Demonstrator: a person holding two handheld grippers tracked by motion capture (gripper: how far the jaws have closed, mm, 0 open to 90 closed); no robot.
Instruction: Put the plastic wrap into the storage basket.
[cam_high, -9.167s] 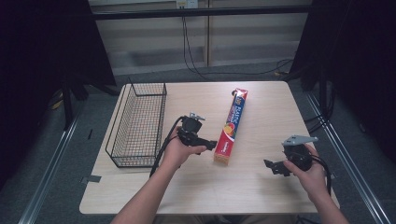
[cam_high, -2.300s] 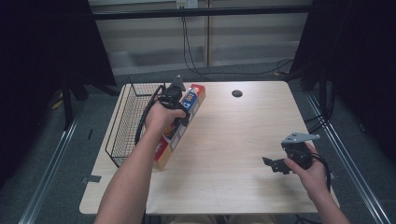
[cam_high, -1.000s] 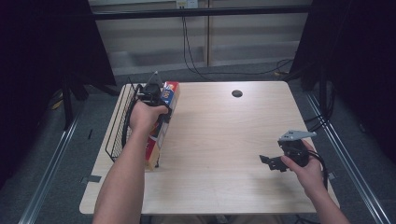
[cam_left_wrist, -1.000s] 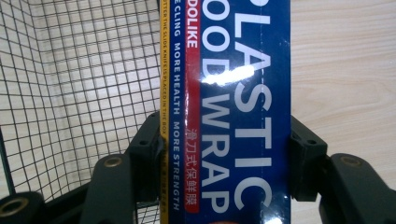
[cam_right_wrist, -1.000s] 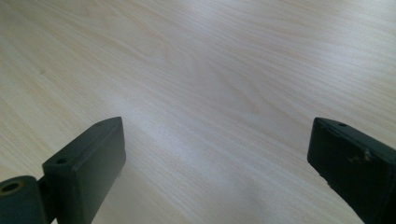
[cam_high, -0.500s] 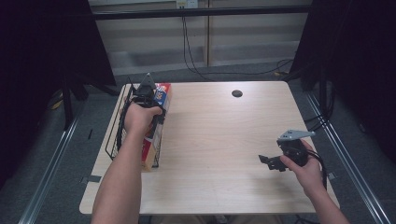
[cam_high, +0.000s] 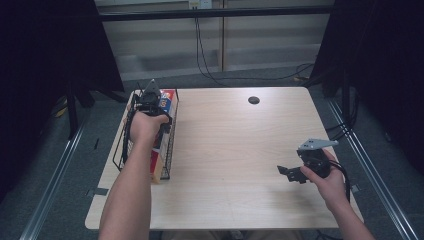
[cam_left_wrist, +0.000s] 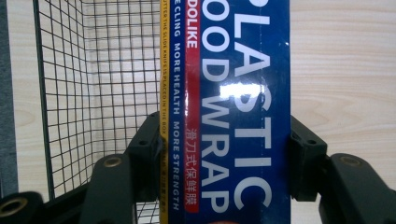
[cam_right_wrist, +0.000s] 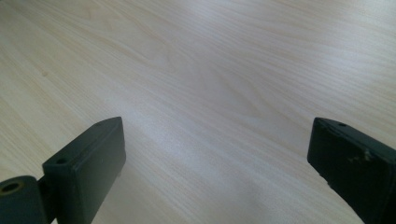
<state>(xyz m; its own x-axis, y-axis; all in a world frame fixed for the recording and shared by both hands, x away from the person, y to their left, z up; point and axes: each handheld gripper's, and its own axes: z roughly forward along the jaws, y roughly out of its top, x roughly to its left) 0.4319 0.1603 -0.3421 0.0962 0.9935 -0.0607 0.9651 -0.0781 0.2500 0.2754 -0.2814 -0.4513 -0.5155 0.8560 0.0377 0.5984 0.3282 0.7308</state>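
Note:
My left gripper (cam_high: 151, 101) is shut on a long blue and red plastic wrap box (cam_high: 159, 161). In the left gripper view its black pads (cam_left_wrist: 150, 154) press both long sides of the box (cam_left_wrist: 233, 116). The box hangs lengthways over the right wall of the black wire basket (cam_high: 121, 145); whether it rests on the wire I cannot tell. Mesh of the basket (cam_left_wrist: 93, 70) shows to the box's left, bare wood to its right. My right gripper (cam_high: 288, 173) stands open at the table's near right. Nothing lies between its jaws in the right gripper view (cam_right_wrist: 219, 158).
The light wooden table (cam_high: 235, 140) has a small dark round hole (cam_high: 253, 100) near its far edge. The basket sits at the table's left edge. Cables hang behind the table. Dark floor and metal rails run along both sides.
The left hand has carried the box leftward from the table's middle to the basket's right wall, and a little further left in the last second. The right gripper has stayed put.

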